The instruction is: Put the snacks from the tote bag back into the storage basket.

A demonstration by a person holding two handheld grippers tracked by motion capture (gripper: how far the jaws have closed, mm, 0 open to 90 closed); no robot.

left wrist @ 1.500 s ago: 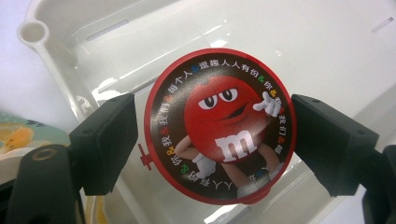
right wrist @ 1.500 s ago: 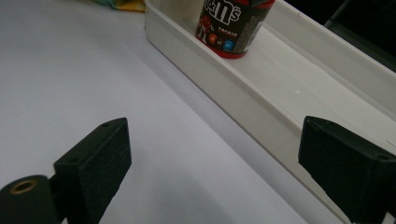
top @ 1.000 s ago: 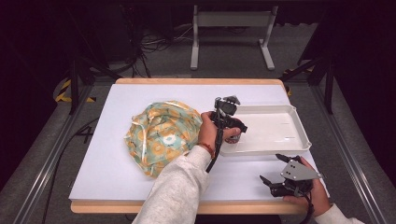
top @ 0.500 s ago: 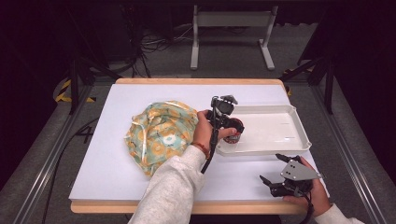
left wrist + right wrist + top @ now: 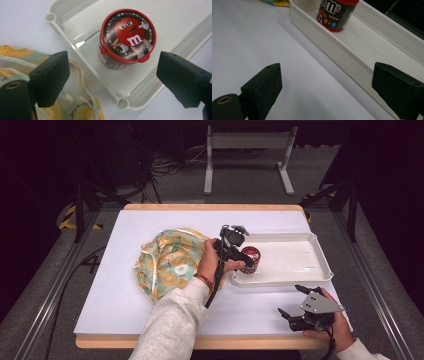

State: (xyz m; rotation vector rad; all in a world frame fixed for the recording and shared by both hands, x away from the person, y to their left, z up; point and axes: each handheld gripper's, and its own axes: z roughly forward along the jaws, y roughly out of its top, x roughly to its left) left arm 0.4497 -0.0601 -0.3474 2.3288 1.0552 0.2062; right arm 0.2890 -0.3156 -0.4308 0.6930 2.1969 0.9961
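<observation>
Upright at the tray's point(image 5: 75, 48) near-left corner: candy tub point(image 5: 127, 40), rigid plastic, smooth-sided, probably light; grip across the round wall below the lid. Left gripper point(image 5: 112, 77) above it, jaws just opening, empty; right gripper point(image 5: 300, 312) wide open on the table, holding nothing.

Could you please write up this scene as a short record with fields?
Work in hand: candy tub set upright in white tray
Tub: red lid on, near the tray's left end
Left gripper: above the tub, fingers have just been opening, clear of it, nothing held
Right gripper: open, at the table's front right corner, empty
Also there: patterned bag left of the tray
</observation>
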